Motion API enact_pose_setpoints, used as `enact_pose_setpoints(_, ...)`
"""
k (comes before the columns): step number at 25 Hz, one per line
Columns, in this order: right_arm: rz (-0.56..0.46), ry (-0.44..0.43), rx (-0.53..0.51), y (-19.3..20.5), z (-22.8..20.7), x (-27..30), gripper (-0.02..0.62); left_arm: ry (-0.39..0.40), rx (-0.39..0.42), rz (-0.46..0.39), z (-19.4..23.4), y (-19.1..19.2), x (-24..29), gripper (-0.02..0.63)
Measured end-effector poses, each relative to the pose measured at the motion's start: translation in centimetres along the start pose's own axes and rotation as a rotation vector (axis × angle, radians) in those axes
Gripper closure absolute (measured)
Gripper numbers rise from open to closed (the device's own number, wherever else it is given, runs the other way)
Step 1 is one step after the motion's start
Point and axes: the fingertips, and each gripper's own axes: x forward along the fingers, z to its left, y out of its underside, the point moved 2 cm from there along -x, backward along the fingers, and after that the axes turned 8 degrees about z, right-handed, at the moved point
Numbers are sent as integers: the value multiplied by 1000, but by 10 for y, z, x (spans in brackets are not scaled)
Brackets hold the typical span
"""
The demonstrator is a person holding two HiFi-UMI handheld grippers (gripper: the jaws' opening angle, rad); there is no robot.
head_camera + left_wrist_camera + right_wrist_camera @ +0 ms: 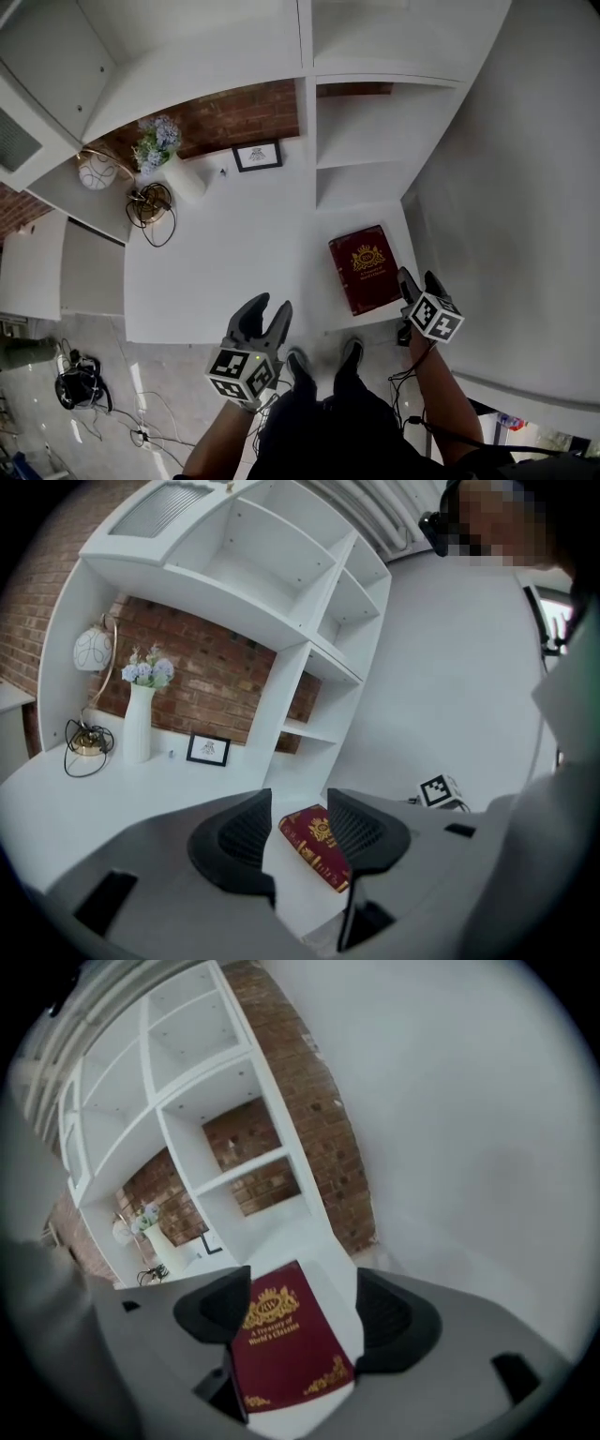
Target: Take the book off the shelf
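A dark red book (366, 267) with gold print lies flat on the white desk (225, 262), near its front right corner, below the empty shelf compartments (375, 122). My right gripper (419, 281) is at the book's front right corner, open. In the right gripper view the book (281, 1344) shows between the spread jaws of the right gripper (302, 1286), and neither pad presses on it. My left gripper (265, 317) hangs open and empty over the desk's front edge, left of the book. In the left gripper view the left gripper (300, 832) frames the book (317, 846) farther off.
At the back of the desk stand a white vase of flowers (178, 169), a small framed picture (257, 156), a globe lamp (96, 171) and a coiled cable (150, 202). A grey wall (525, 187) bounds the right side. The person's shoes (319, 361) are below the desk edge.
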Motion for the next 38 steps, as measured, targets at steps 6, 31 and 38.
enact_pose_setpoints(6, -282, -175, -282, -103, 84, -63, 528, -87, 133, -128, 7, -61, -16, 471)
enact_pose_setpoints(31, -596, -276, -722, -187, 231, -165, 588, -144, 400, -404, -43, -194, -69, 565)
enact_pose_setpoints(38, -598, -281, -747, -182, 236, -155, 588, -131, 404, -394, -42, -189, -53, 565)
